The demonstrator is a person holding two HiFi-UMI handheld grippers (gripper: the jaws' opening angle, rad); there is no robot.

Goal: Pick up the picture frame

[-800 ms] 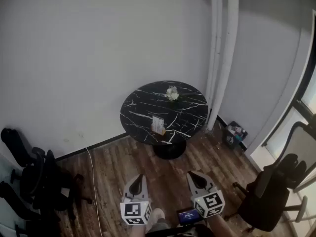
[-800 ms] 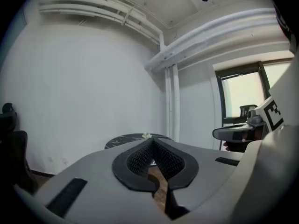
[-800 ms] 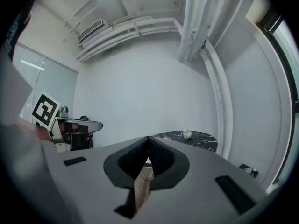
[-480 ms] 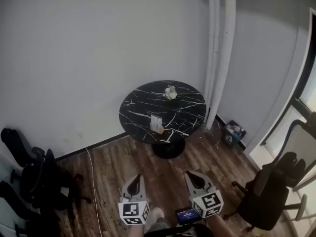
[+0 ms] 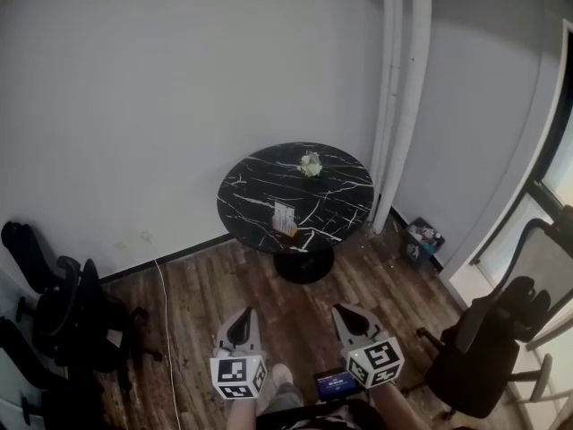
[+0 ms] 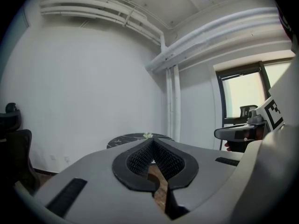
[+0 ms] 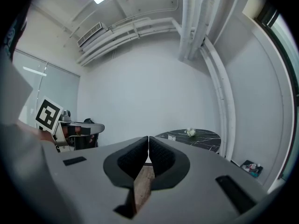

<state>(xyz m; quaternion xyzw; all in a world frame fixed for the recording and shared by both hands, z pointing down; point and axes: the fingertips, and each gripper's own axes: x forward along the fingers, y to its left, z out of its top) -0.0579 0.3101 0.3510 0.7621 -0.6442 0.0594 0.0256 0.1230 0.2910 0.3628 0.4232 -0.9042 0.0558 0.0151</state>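
The white wall (image 5: 179,106) and the dark wood-plank floor (image 5: 295,303) fill most of what I see. Over the last moment only the framing shifts: in the head view the whole room slides a little, with the far corner now slightly higher and the hands slightly lower. Nothing in the room itself moves.

The round black marble worktop with white veins (image 5: 345,191) on its single pedestal stands in the corner beside the white vertical pipes (image 5: 403,97). It looks hardly any bigger than a moment ago, so I judge the walk toward it has barely begun. Black office chairs (image 5: 63,316) crowd the left wall and another (image 5: 488,352) stands at the right, both clear of the straight path across the floor.

The left gripper (image 5: 243,319) and the right gripper (image 5: 346,313) are held low in front of the person, side by side and pointing at the worktop, well apart from it. Each gripper's own view shows its jaws clenched together with nothing between them, only floor showing through the slit behind.

The small pale picture frame (image 5: 285,218) stands upright near the worktop's near edge, untouched. A little cluster of white flowers (image 5: 311,165) sits farther back. By my reckoning the whole approach remains, and one pair of jaws must part before any grasp.
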